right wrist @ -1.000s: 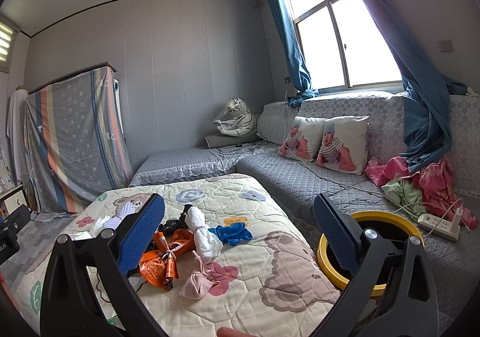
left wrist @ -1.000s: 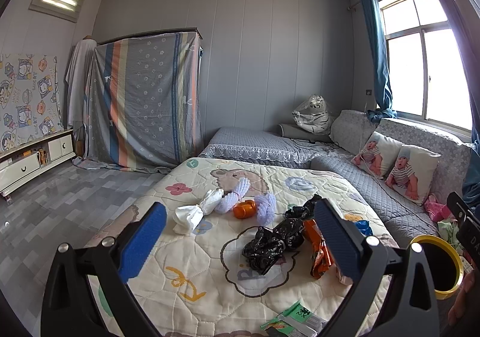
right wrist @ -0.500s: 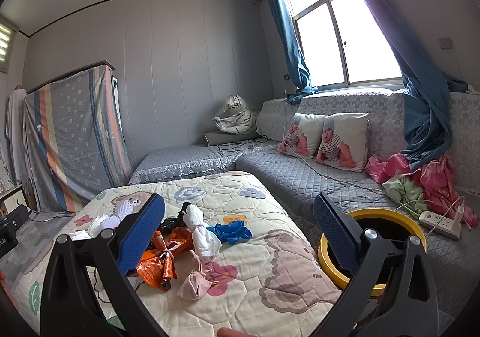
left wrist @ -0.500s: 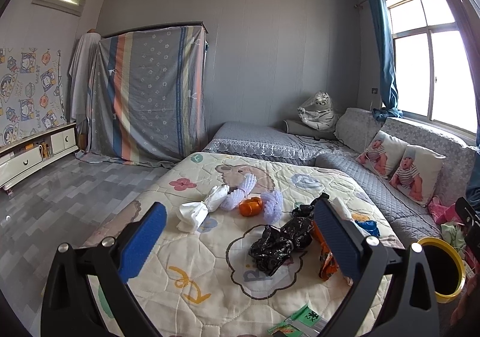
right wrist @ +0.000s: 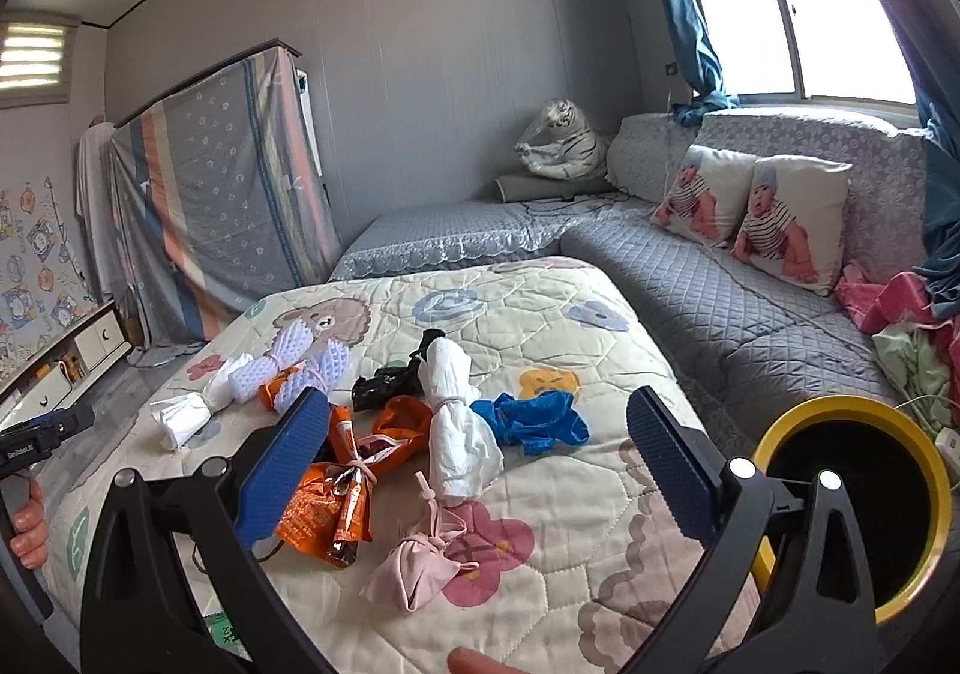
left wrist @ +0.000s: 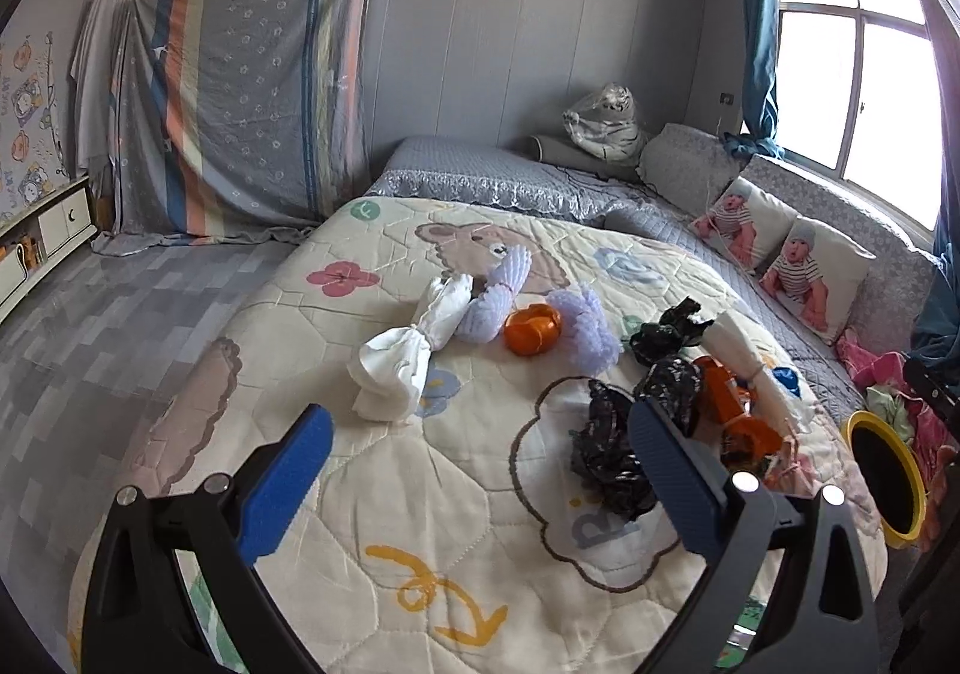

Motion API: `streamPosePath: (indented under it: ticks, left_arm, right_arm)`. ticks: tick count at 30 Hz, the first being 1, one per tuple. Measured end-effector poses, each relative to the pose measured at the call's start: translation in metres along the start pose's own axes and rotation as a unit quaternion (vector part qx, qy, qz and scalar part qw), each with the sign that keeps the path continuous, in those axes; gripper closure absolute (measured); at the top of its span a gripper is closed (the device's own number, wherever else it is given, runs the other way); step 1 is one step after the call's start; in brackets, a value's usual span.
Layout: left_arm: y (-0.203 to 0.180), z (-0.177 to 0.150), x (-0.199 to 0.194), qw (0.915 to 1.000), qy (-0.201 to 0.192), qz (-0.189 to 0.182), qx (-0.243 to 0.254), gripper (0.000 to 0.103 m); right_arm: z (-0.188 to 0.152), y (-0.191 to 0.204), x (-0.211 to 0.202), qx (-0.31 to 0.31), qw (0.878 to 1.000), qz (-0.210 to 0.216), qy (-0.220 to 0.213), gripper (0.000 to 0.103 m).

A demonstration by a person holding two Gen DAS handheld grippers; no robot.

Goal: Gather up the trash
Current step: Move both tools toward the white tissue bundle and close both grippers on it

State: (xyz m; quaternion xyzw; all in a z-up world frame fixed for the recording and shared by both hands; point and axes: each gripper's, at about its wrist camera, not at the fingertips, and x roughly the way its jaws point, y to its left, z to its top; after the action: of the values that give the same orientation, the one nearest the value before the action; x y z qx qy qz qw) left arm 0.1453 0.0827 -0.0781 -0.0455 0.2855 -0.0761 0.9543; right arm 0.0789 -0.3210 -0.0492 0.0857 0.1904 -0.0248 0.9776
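You are at the approach step, with nothing picked up yet: your left tool [left wrist: 480, 470] hangs above the quilted bed [left wrist: 384, 506] with its blue pads spread wide and nothing between them, and your right tool [right wrist: 477, 461] is likewise spread apart and empty. The trash lies scattered across the middle of the bed: a tied white bundle [left wrist: 408, 356] nearest the left tool, a black crumpled bag [left wrist: 612, 464] just beyond its right pad, an orange wrapper [right wrist: 336, 488], a second white tied bag [right wrist: 459, 428], a blue scrap [right wrist: 531, 422] and a small pink pouch [right wrist: 420, 566] in front of the right tool. The yellow-rimmed bin [right wrist: 924, 470] stands off the bed's right edge, close to your right tool. Your next move likely calls for lowering one tool over a single piece, closing on its knotted neck where the grip is surest, then carrying it across to the bin without dragging its neighbours.
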Motion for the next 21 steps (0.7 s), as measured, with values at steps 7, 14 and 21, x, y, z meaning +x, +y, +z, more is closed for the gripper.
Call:
streamPosePath:
  ticks: [7,14,21]
  left_arm:
    - [0.028,0.01,0.064,0.9989,0.044,-0.004,0.012,0.008]
    - [0.042,0.023,0.11,0.9963,0.081,-0.007,0.028,0.008]
    - [0.055,0.035,0.14,0.9938,0.102,-0.037,0.025,0.008]
  right_arm:
    - [-0.001,0.009,0.056,-0.043,0.998,0.019,0.039,0.008]
    - [0.006,0.013,0.111,-0.094,0.991,0.044,0.088,0.008]
    - [0.016,0.028,0.159,-0.143,0.981,0.048,0.125,0.008]
